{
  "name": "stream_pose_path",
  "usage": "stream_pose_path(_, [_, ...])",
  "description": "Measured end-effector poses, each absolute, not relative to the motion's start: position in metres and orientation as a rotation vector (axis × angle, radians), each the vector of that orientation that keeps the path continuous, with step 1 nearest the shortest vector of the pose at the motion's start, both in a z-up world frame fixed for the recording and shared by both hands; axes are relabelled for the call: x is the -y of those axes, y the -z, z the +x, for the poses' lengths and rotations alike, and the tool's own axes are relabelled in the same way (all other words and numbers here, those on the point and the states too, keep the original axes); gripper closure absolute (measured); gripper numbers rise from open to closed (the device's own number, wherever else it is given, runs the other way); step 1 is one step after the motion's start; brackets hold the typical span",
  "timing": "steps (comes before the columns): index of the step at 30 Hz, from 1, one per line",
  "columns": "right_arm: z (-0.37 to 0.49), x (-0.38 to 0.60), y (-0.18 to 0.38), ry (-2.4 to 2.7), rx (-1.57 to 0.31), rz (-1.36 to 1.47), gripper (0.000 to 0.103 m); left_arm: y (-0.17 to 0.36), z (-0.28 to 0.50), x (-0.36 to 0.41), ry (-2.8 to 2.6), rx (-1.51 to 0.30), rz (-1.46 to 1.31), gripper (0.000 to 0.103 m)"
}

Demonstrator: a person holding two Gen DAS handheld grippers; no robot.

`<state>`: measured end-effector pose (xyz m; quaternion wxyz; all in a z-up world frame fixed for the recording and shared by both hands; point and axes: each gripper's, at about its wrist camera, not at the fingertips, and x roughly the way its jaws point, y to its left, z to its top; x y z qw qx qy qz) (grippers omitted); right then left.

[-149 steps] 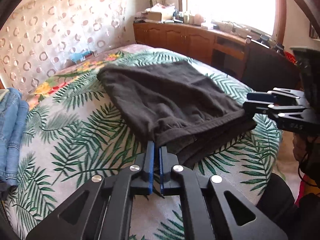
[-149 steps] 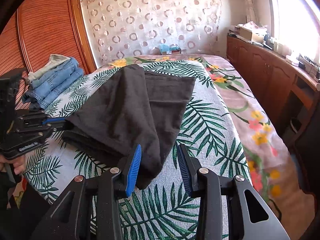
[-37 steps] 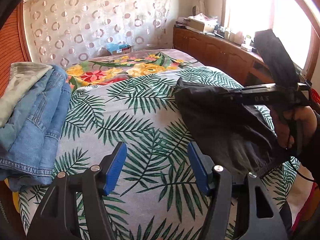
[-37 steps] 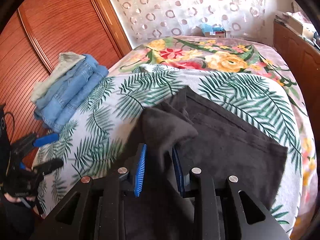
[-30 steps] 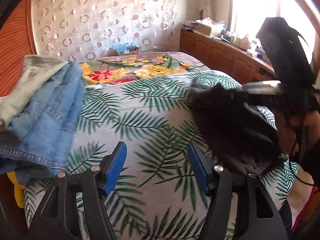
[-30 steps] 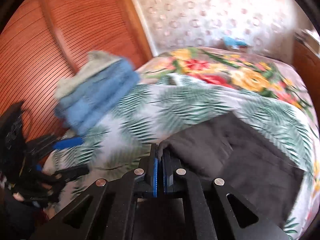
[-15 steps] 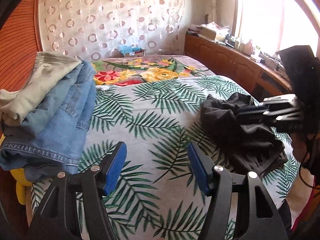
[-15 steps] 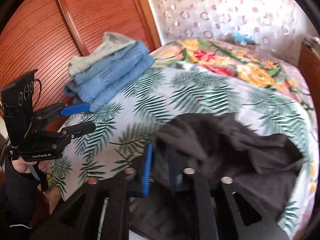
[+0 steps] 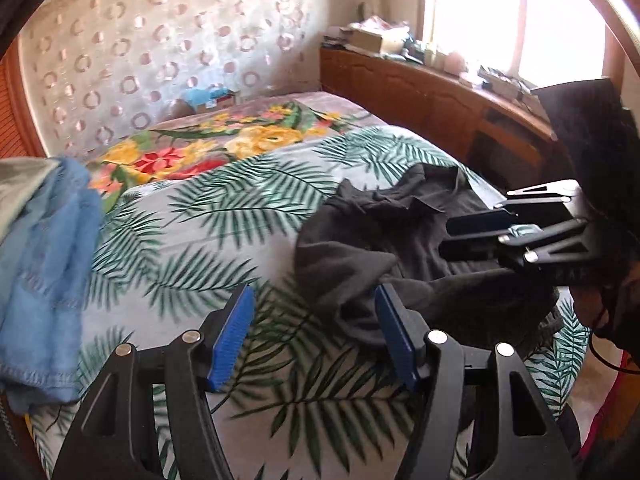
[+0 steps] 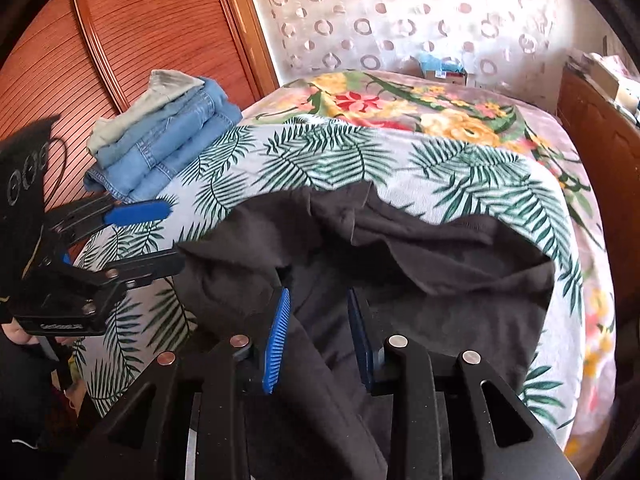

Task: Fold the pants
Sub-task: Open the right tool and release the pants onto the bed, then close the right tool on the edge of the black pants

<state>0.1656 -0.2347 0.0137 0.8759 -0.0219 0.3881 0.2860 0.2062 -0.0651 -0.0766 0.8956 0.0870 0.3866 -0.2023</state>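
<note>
Dark grey pants [image 9: 400, 248] lie in a crumpled heap on the palm-leaf bed cover [image 9: 208, 240]. My left gripper [image 9: 314, 336] is open just left of the heap; its right pad [image 9: 394, 336] is at the cloth's near edge, and nothing is between the pads. My right gripper [image 10: 318, 332] hangs over the pants [image 10: 440, 280]. Its jaws are opening, and loose cloth lies between and under them without being pinched. From the left wrist view the right gripper [image 9: 448, 236] comes in from the right above the heap. The left gripper [image 10: 168, 236] shows at the left of the right wrist view.
A stack of folded blue jeans [image 10: 160, 136] sits at the bed's left edge, close to the left gripper [image 9: 40, 264]. A wooden wardrobe [image 10: 120, 40] stands behind it. A wooden cabinet [image 9: 420, 100] with clutter runs under the window on the right. A flowered blanket [image 9: 200, 148] covers the far bed.
The right gripper, shut on the lifted pants a second ago, has come down and opened, and the pants dropped into a heap. The left gripper has moved right, up to the heap.
</note>
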Motion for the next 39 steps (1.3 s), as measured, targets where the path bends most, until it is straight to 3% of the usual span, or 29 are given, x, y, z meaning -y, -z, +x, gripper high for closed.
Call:
stream_pose_path(3, [0.166, 0.239, -0.013, -0.606, -0.813, -0.033, 0.072, 0.085, 0.219, 0.077, 0.443, -0.834, 0.22, 0.043])
stream_pose_path(8, [0.171, 0.241, -0.01, -0.642, -0.816, -0.031, 0.072, 0.089, 0.232, 0.076, 0.427, -0.824, 0.221, 0.075])
stream_pose_path(13, [0.177, 0.235, -0.008, -0.675, -0.82, -0.034, 0.072, 0.094, 0.24, 0.051, 0.353, -0.83, 0.183, 0.082])
stream_pose_path(27, [0.21, 0.187, -0.01, -0.739, -0.829, -0.107, 0.072, 0.102, 0.24, 0.013, 0.322, -0.85, 0.08, 0.08])
stream_pose_path(30, [0.211, 0.176, -0.01, -0.756, -0.822, -0.126, 0.072, 0.096, 0.234, 0.008, 0.319, -0.837, 0.074, 0.064])
stream_pose_path(31, [0.211, 0.172, -0.009, -0.761, -0.821, -0.136, 0.072, 0.094, 0.232, 0.005, 0.316, -0.826, 0.075, 0.054])
stream_pose_path(32, [0.211, 0.168, -0.008, -0.768, -0.822, -0.145, 0.072, 0.093, 0.23, 0.003, 0.31, -0.819, 0.077, 0.052])
stream_pose_path(39, [0.221, 0.159, 0.005, -0.741, -0.85, -0.22, 0.093, 0.093, 0.226, -0.012, 0.279, -0.822, 0.075, 0.051])
